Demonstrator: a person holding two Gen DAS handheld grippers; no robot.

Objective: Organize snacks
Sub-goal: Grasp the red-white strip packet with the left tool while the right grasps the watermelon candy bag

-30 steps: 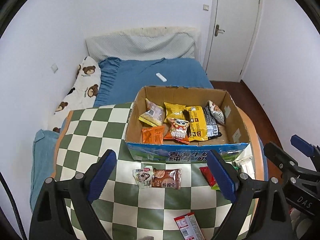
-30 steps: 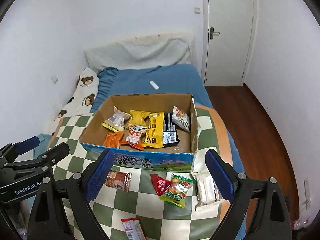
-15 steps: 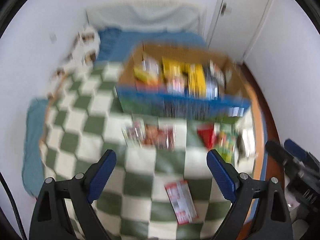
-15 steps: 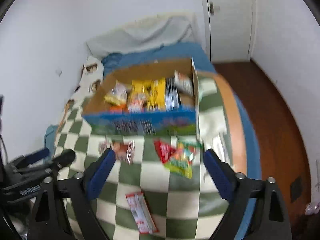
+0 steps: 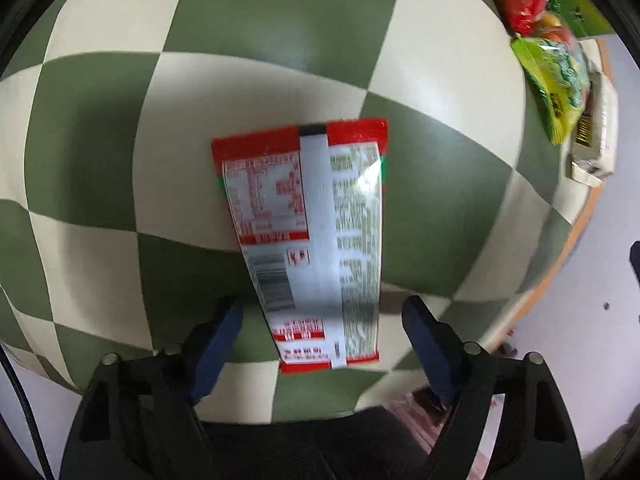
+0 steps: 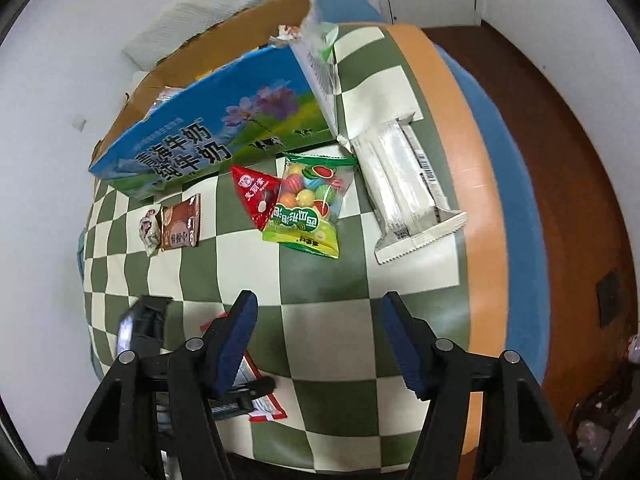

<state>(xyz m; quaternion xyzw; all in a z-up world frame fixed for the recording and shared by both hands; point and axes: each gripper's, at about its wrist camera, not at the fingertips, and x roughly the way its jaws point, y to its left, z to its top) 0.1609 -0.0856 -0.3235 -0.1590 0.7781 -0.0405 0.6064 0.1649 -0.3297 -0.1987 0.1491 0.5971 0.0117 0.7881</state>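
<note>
Two grippers hang over the checked cloth [image 6: 320,320]. Left gripper [image 5: 320,328]: jaws wide apart, straddling the near end of a red-and-white packet [image 5: 312,240] that lies label-up, barcode showing, small print blurred; nothing is held. Right gripper [image 6: 320,332]: jaws open, empty. Beyond lie a red pouch [image 6: 256,196], a green candy bag [image 6: 308,208], a white pack [image 6: 404,188], a brown sachet [image 6: 180,222] and the blue box [image 6: 216,136] reading "牛奶".

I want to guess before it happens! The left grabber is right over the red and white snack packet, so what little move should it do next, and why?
Probably squeeze shut. The left gripper is open, its fingers on either side of the packet's near end, which lies flat on the checkered table. Closing should pinch it for lifting toward the box.
</note>
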